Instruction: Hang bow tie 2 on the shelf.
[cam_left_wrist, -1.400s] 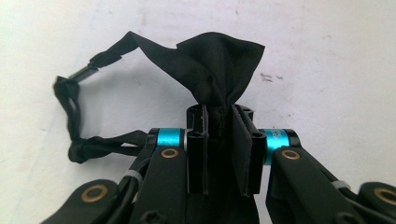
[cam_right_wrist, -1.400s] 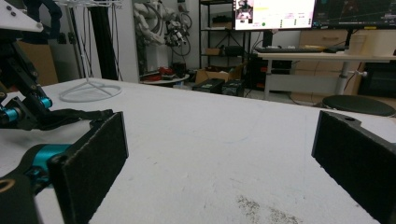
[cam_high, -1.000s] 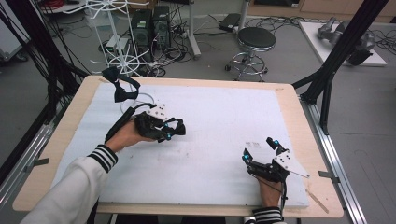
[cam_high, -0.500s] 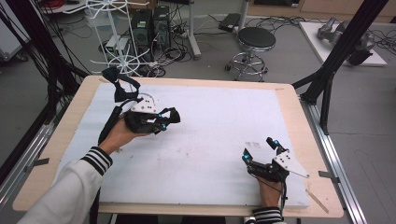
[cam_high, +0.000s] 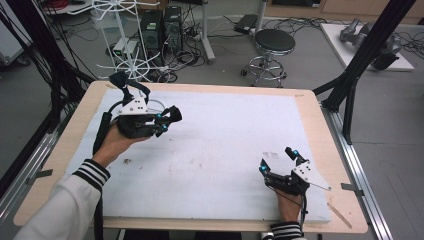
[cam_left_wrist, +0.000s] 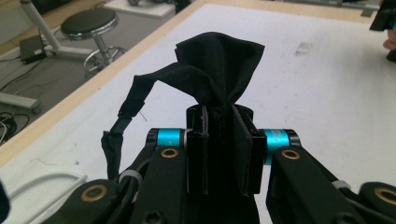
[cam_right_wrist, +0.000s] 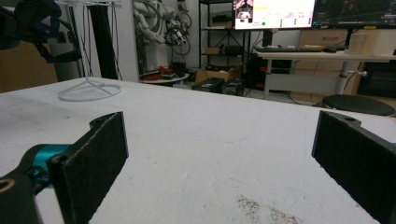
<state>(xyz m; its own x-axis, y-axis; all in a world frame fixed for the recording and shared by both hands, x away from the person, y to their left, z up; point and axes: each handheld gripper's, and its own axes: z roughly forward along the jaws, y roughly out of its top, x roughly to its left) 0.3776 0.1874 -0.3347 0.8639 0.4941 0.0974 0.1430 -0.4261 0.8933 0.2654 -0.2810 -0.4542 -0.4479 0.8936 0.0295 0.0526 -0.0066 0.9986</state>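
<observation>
Left gripper (cam_high: 169, 119) near the white foam-covered desk's (cam_high: 225, 145) far-left corner pinches a bunched black fabric strap (cam_left_wrist: 217, 70), lifted clear for carrying. Right gripper (cam_high: 280, 162) rests near the near-right corner, jaws wide apart, empty, likely waiting.

Black left gripper (cam_left_wrist: 219, 154) with cyan collars, brass screws, flat foam-faced jaws. Right gripper (cam_high: 279, 161): black, blue lights, grey three-cornered plate (cam_high: 311, 176). White sleeve (cam_high: 55, 210), black-striped cuff (cam_high: 93, 173).

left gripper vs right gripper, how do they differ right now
The left gripper is shut on a black cloth; the right gripper is open and holds nothing. The left gripper is lifted at the mat's far left; the right gripper sits low near its near right corner. Both have black jaws.
</observation>
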